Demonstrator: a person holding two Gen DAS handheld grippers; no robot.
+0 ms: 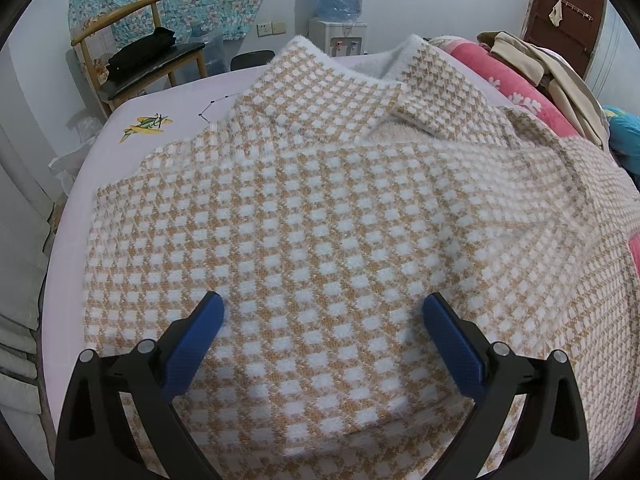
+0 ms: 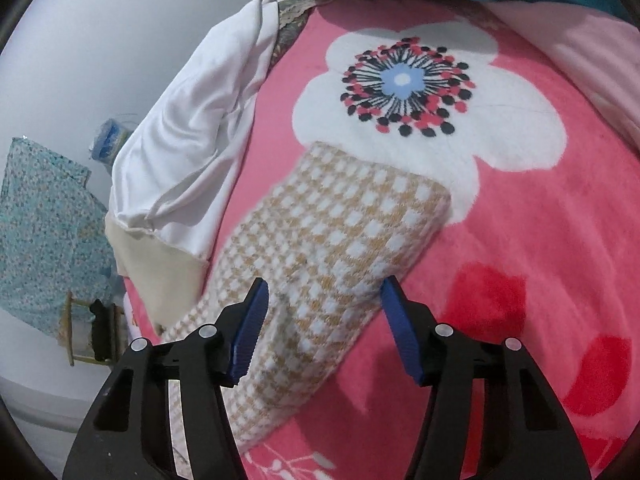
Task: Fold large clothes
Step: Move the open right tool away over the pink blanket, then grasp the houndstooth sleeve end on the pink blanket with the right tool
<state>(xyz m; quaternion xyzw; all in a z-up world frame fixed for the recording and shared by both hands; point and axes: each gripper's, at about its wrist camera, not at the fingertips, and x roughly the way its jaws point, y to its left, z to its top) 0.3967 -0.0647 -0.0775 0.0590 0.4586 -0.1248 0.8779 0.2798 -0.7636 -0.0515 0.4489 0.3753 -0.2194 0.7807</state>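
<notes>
The checked sweater (image 1: 320,208), knitted in tan and white squares, lies spread over the pale sheet of the bed (image 1: 168,100), its fluffy white collar at the far end near the water dispenser (image 1: 340,36). In the left wrist view the left gripper (image 1: 323,310) hangs over the sweater's near body, fingers (image 1: 196,344) set wide apart with the knit showing flat and unpinched across the whole gap between them; whether the tips rest on the cloth cannot be told.

In the right wrist view one sleeve (image 2: 332,248) of the same sweater stretches out over a pink blanket (image 2: 540,240) printed with a large white flower (image 2: 432,112), the cuff end reaching that flower's lower petal. The right gripper (image 2: 326,292) sits above the sleeve nearer the shoulder, fingers (image 2: 250,328) parted to a middling width. The sleeve runs up between them, its left edge just by the left finger, its right edge just by the right finger's tip; the pads do not press on it. A white garment (image 2: 192,152) lies bunched beside the sleeve on the left
</notes>
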